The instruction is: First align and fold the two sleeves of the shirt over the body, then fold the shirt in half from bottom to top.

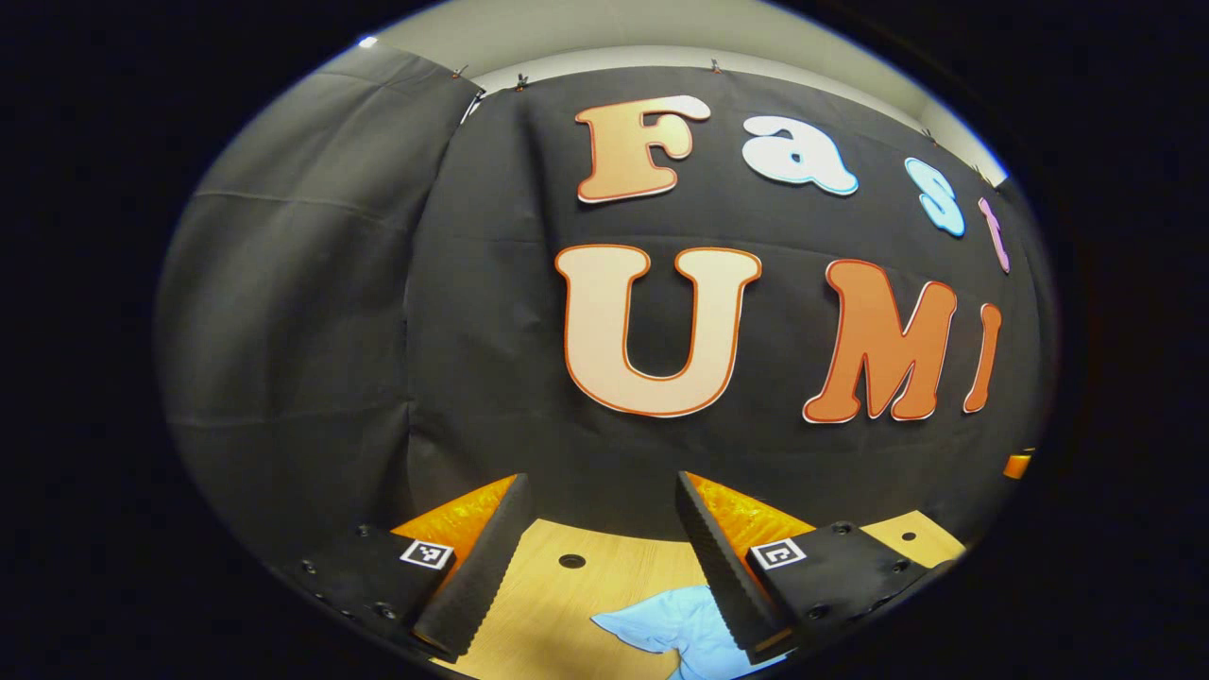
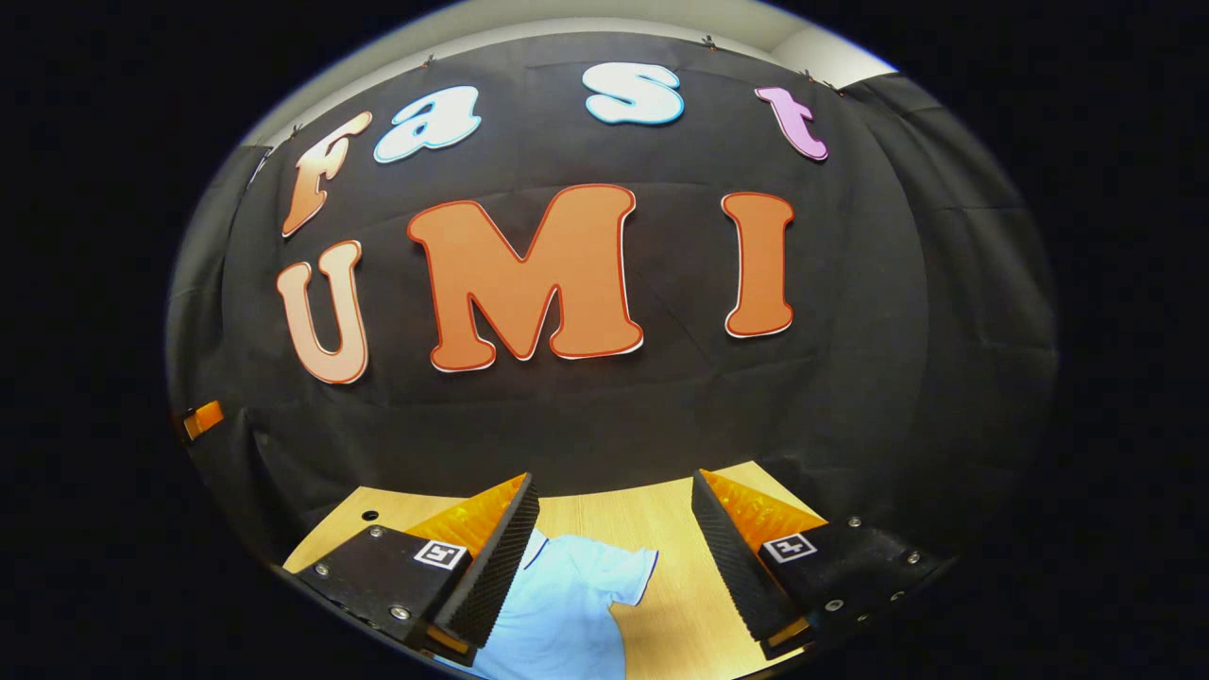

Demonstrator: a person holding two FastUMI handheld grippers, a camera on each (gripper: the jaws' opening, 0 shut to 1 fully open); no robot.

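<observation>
Lying flat on the table (image 2: pixel 652 529): one shirt (image 2: pixel 567 604), light blue, dark trim at the sleeve hem, sleeve spread out to the side in the right gripper view. Seen also in the left gripper view as a rumpled blue patch (image 1: pixel 680 628) low on the wood, just beside one finger. Two grippers, both held above the table, clear of the cloth. Left gripper (image 1: pixel 595 557) spread wide, grasping nothing. Right gripper (image 2: pixel 614 557) likewise spread, nothing between its fingers. Two round holes (image 1: pixel 571 561) in the tabletop in the left gripper view. Behind, black cloth wall (image 2: pixel 850 378).
</observation>
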